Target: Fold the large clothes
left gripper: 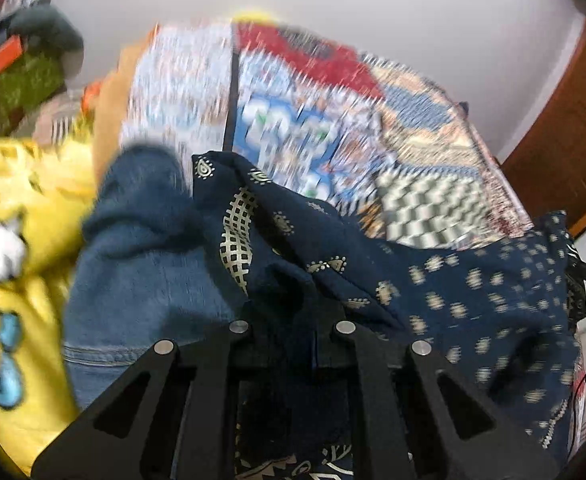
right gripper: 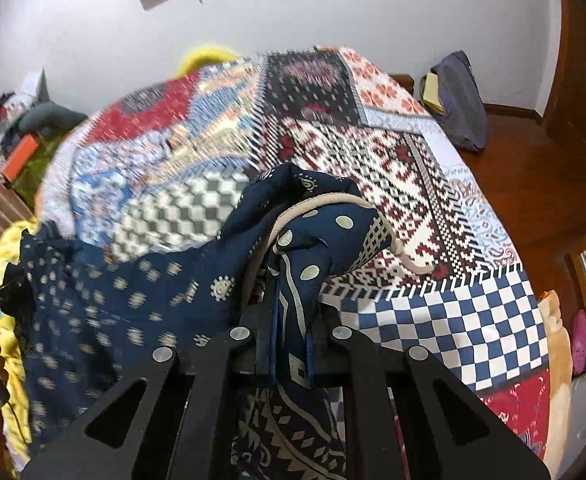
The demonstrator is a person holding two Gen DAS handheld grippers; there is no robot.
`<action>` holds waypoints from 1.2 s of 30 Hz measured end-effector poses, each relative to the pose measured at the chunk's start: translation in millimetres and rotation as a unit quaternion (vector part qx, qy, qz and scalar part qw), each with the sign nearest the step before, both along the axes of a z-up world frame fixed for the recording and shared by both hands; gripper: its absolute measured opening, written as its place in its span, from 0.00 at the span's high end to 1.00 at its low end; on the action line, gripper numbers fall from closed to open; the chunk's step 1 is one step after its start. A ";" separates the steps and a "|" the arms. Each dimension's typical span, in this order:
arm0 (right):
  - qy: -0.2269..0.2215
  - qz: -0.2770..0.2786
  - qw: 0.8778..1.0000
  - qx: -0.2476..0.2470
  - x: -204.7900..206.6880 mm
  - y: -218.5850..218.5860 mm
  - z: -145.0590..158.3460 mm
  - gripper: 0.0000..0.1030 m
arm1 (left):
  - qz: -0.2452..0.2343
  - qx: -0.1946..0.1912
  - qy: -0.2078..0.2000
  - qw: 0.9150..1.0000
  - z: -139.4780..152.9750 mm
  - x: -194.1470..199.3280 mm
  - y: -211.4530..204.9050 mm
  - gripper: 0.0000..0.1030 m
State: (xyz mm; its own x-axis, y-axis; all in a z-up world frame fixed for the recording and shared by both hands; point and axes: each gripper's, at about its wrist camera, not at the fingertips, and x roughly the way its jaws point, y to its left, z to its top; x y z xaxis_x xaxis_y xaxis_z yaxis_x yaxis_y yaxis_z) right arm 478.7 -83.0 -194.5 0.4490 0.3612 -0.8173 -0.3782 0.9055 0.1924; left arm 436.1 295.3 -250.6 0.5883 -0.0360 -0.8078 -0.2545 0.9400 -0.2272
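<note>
The navy garment [right gripper: 141, 300] hangs bunched between the two grippers, filling the lower middle of both views above the patchwork bedspread [right gripper: 433, 208]. Its cloth is thin and soft, dark blue, printed all over with small cream motifs, with a cream lattice band and a beige corded edge curling near the centre of the right wrist view. The right gripper [right gripper: 291, 340] has its fingers pinched close on a gathered fold of this cloth at the lower centre. The left gripper [left gripper: 293, 320] is buried in dark folds at the lower centre of its view; cloth covers the fingertips, so I cannot tell how tightly they stand, though fabric drapes straight off them. In the left wrist view, blue denim jeans [left gripper: 141, 264] lie at the lower left, thick and faded, with a stitched seam. Beside them at the far left is a yellow cloth [left gripper: 17, 200] with a cartoon print. The bedspread is flat woven cotton in checks, diamonds and red patches.
</note>
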 end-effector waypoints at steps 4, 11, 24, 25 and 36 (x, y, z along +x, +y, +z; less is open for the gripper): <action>0.007 0.010 1.000 0.003 2.4 -3.8 -15.0 0.89 | 0.010 -0.016 0.014 1.000 -30.2 1.6 1.0 0.88; -0.017 0.008 1.000 -0.023 -16.6 -9.9 -1.2 0.83 | -0.008 0.056 0.022 0.998 -30.0 -8.1 -22.5 0.84; -0.051 0.030 0.998 -0.025 -105.9 -34.8 97.3 0.73 | -0.071 0.118 -0.015 0.990 64.3 -86.0 -63.4 0.54; -0.058 0.031 0.998 -0.025 -114.9 -36.2 106.9 0.61 | -0.074 0.123 -0.026 0.989 76.6 -96.2 -68.0 0.47; -0.113 0.043 0.993 -0.009 -209.2 -55.7 163.5 0.23 | -0.088 0.125 -0.083 0.985 155.9 -189.6 -93.4 0.13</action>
